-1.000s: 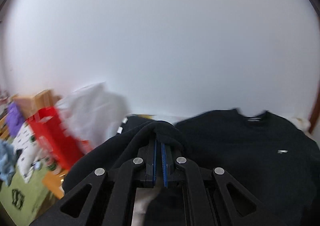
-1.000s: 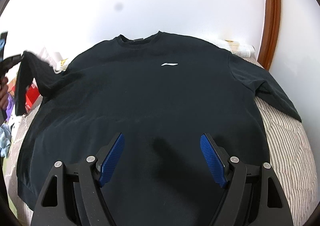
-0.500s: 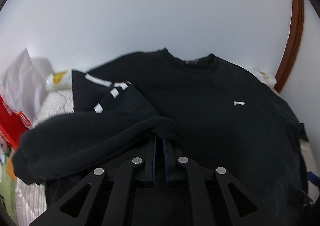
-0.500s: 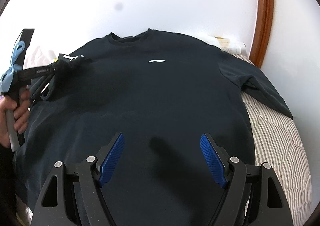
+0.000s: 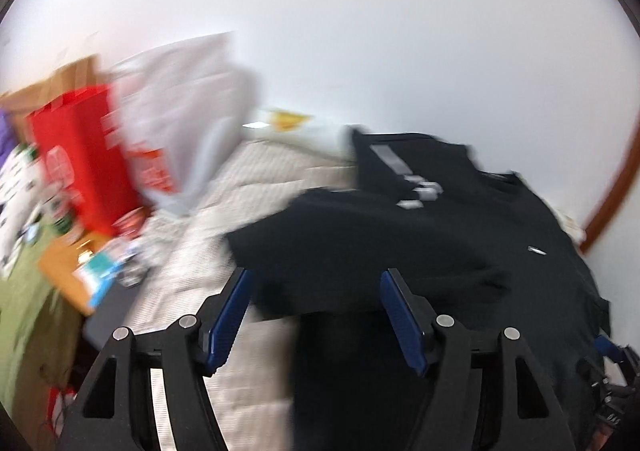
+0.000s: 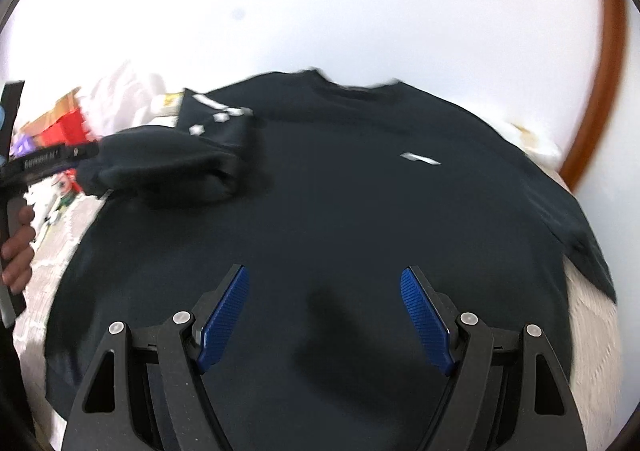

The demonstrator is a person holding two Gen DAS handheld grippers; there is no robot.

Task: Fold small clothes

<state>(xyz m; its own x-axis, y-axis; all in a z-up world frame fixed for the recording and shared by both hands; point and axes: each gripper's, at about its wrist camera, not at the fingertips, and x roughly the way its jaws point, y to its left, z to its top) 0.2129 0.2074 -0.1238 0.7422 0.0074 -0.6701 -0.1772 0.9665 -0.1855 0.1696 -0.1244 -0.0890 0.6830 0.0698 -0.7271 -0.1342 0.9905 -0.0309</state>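
Observation:
A black T-shirt (image 6: pixel 360 219) with a small white chest logo lies spread face up on a striped bed (image 6: pixel 592 339). Its left sleeve (image 6: pixel 172 167) is folded inward onto the body, white marks showing on the fold. In the left wrist view the shirt (image 5: pixel 460 251) and the folded sleeve (image 5: pixel 360 235) lie just ahead. My left gripper (image 5: pixel 316 315) is open and empty, just short of the sleeve; it also shows in the right wrist view (image 6: pixel 48 161), at the left edge beside the sleeve. My right gripper (image 6: pixel 326 315) is open and empty above the shirt's lower part.
A white wall stands behind the bed. A brown wooden frame (image 6: pixel 600 99) curves at the right. Left of the bed are a red bag (image 5: pixel 80 159), a grey-white plastic bag (image 5: pixel 188 123), a cardboard box and small clutter on a green floor (image 5: pixel 24 331).
My left gripper carried the sleeve inward over the shirt, then opened and let it go. The sleeve now lies folded on the body. My right gripper stayed open above the hem.

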